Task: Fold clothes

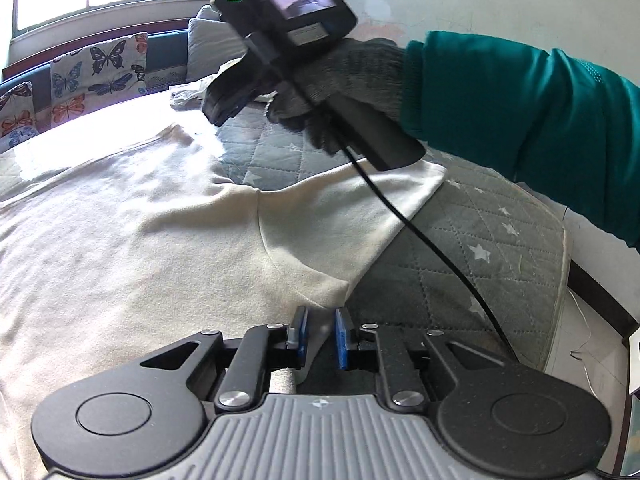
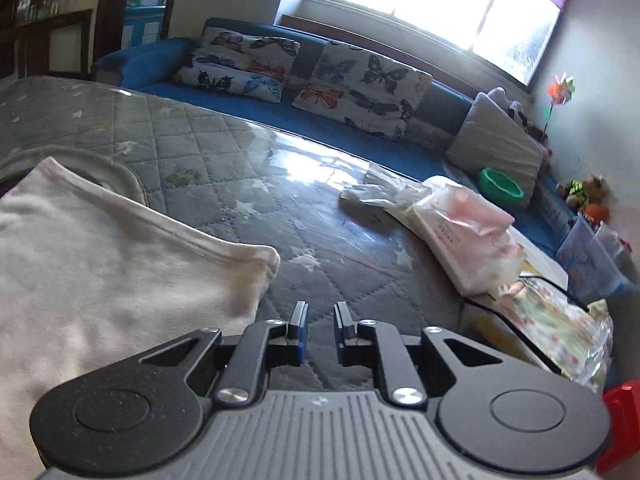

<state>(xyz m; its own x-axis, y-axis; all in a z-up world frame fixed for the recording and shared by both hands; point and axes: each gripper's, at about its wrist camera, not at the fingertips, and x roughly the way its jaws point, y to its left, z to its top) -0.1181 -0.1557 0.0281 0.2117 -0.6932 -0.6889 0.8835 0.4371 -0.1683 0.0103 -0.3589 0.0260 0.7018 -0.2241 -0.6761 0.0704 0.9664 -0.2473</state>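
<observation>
Shirt (image 1: 160,216) spread flat on quilted surface (image 1: 480,240), both grippers at its edge.

Left gripper (image 1: 320,334): fingers narrowly apart, a fold of shirt hem between them; whether the pads press it cannot be told. Right gripper (image 2: 320,332): fingers narrowly apart over bare quilt, nothing between them, just beside the shirt's sleeve (image 2: 224,272). A gloved hand (image 1: 344,84) in a teal sleeve (image 1: 520,120) carries the right gripper.
</observation>
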